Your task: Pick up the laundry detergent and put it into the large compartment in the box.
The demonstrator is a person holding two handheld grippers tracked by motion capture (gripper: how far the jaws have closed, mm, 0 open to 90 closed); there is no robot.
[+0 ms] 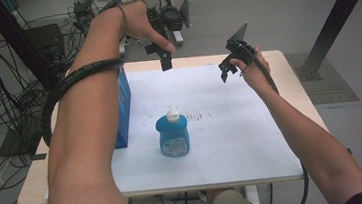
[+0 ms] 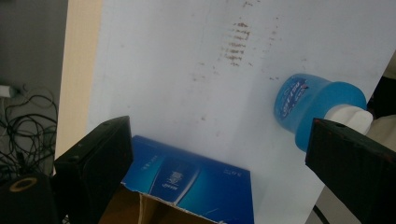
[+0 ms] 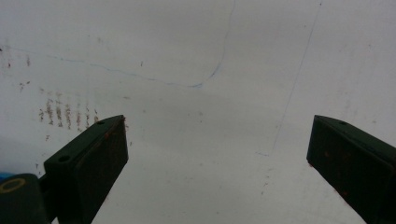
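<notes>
1. Because the blue bottle (image 1: 173, 134) stands upright and alone near the middle of the white mat (image 1: 233, 142), with its white cap (image 1: 172, 115) on top, I judge that nothing has been done to it yet; no jaw touches it.
2. At 9 o'clock from the bottle, just beside it, the blue carton (image 1: 123, 107) stands on the left edge of the mat. In the left gripper view its top flap looks open and brown card shows inside (image 2: 187, 196).
3. The left gripper (image 1: 166, 59) hangs in the air at 12 o'clock from the bottle, well apart from it, with its jaws spread wide and nothing between them.
4. The right gripper (image 1: 226, 68) is held up at about 2 o'clock from the bottle, also well apart, jaws wide and holding nothing; it looks down on bare mat with some brown marks (image 3: 65, 114).
5. The whole work is left, I think: to come down to the bottle, close on it, and perhaps bring it to the carton.
</notes>
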